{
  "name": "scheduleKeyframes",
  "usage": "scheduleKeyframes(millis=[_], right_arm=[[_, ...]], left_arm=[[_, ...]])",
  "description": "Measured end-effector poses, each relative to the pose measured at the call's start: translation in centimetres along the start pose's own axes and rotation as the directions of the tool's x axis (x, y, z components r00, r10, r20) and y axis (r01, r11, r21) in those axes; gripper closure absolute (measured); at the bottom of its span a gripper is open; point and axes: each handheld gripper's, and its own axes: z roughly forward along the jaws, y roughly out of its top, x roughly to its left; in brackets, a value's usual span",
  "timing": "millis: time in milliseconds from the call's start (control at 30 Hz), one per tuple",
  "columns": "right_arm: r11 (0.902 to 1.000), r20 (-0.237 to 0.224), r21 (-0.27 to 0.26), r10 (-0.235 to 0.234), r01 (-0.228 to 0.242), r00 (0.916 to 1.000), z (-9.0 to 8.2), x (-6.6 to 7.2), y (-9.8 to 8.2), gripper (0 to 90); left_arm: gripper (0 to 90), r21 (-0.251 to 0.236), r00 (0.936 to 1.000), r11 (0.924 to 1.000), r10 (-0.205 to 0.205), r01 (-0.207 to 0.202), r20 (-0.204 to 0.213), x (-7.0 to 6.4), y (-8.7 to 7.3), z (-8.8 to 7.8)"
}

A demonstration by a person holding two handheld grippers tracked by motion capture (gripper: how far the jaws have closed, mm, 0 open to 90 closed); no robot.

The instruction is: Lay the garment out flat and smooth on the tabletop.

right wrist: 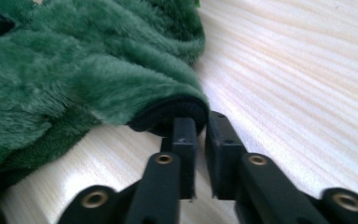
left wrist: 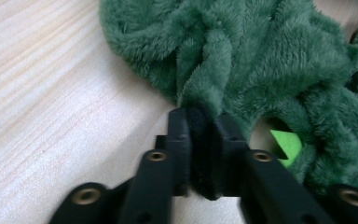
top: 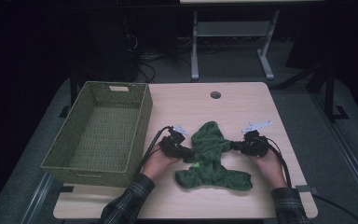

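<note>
The left gripper (left wrist: 200, 140) pinches a fold of the green fleece cloth (top: 212, 156) at the cloth's left edge, its jaws pressed onto a dark hem. The right gripper (right wrist: 200, 126) nips the dark-bound hem at the cloth's right edge; a narrow gap shows lower between its jaws, but the hem sits across their tips.

Between the two grippers the cloth lies crumpled on the tabletop (top: 242, 100), stretched roughly from one hand to the other, with a lobe pointing away from the person and a wider bunch toward the near edge. A bright green tag (left wrist: 286, 147) peeks out just beside the left gripper.

The woven basket (top: 98, 133) stands at the left, close to the left hand, so that arm is the nearer one. Far and right parts of the tabletop are bare, giving room to lift and spread. The near bunch sits close to the tabletop's front edge.
</note>
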Motion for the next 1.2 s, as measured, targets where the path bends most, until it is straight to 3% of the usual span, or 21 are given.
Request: scheduleKeyframes(millis=[33, 100, 133, 200, 233, 333, 433, 500, 600, 667, 700, 833, 967, 1000, 1100, 1200], right_arm=[[1.0000, 0.007, 0.005, 0.003, -0.003, 1.0000, -0.1, 0.0, 0.0, 70.9], [1.0000, 0.010, -0.005, 0.008, -0.008, 0.9999, -0.9, -0.1, 0.0, 67.2], [0.9999, 0.010, -0.011, 0.006, -0.005, 0.9999, -2.2, 0.0, 0.5, 63.3], [0.9998, 0.022, -0.019, -0.003, 0.003, 0.9998, -3.0, 0.1, 0.8, 63.2], [0.9979, 0.007, -0.064, -0.006, 0.006, 1.0000, -4.0, 0.1, 1.6, 63.1], [0.9967, -0.010, -0.080, -0.010, 0.009, 0.9999, -4.5, 0.2, 2.8, 62.6], [0.9966, -0.030, -0.077, -0.033, 0.030, 0.9990, -3.3, 0.0, 4.9, 60.8], [0.9968, -0.037, -0.075, -0.033, 0.030, 0.9988, -3.0, -0.1, 5.3, 59.8], [0.9976, -0.062, -0.063, -0.035, 0.031, 0.9975, -0.9, -0.6, 6.3, 58.8], [0.9991, -0.077, -0.039, -0.023, 0.020, 0.9967, -0.1, -0.8, 6.5, 57.6], [0.9990, -0.075, -0.024, -0.040, 0.039, 0.9964, 0.8, -1.0, 6.6, 57.4], [0.9986, -0.094, -0.025, -0.048, 0.046, 0.9944, 2.0, -1.1, 6.7, 55.6], [0.9982, -0.119, 0.012, -0.058, 0.059, 0.9913, 3.7, -1.0, 6.3, 57.8], [0.9978, -0.118, 0.029, -0.056, 0.060, 0.9914, 3.9, -1.0, 6.2, 58.6], [0.9973, -0.124, 0.036, -0.059, 0.064, 0.9905, 4.3, -0.9, 6.0, 61.6], [0.9953, -0.118, 0.042, -0.081, 0.087, 0.9897, 4.5, -0.7, 5.6, 74.4]], left_arm=[[67.3, -0.001, 0.9999, 1.0000, -0.010, 0.009, -0.005, -0.1, 0.1, -0.2], [59.4, -0.014, 1.0000, 0.9999, -0.006, 0.006, -0.001, -0.5, 0.5, -1.1], [54.6, -0.032, 1.0000, 0.9995, 0.002, -0.002, 0.001, -0.8, 1.0, -2.2], [53.5, -0.043, 1.0000, 0.9990, 0.009, -0.009, -0.003, -0.9, 1.4, -2.8], [52.7, -0.072, 0.9998, 0.9973, 0.011, -0.012, -0.015, -0.9, 2.2, -3.8], [52.7, -0.098, 0.9997, 0.9951, 0.004, -0.006, -0.025, -0.8, 2.9, -4.1], [52.7, -0.112, 0.9982, 0.9933, -0.034, 0.029, -0.048, 0.7, 3.9, -3.3], [52.7, -0.112, 0.9981, 0.9932, -0.038, 0.032, -0.048, 1.1, 4.1, -2.9], [51.4, -0.106, 0.9965, 0.9936, -0.048, 0.040, -0.069, 2.7, 4.7, -1.0], [50.9, -0.099, 0.9962, 0.9945, -0.043, 0.035, -0.076, 3.0, 4.7, -0.8], [50.7, -0.103, 0.9957, 0.9936, -0.055, 0.047, -0.074, 3.4, 4.8, -0.2], [49.5, -0.103, 0.9960, 0.9931, -0.061, 0.054, -0.065, 3.9, 4.8, 0.6], [49.8, -0.065, 0.9973, 0.9971, -0.044, 0.040, -0.059, 4.4, 4.5, 1.6], [50.4, -0.068, 0.9967, 0.9964, -0.056, 0.052, -0.060, 4.3, 4.5, 2.0], [50.7, -0.027, 0.9973, 0.9993, -0.028, 0.026, -0.068, 4.2, 4.3, 2.4], [54.5, -0.013, 0.9977, 0.9999, -0.010, 0.009, -0.067, 3.9, 4.2, 2.7]])
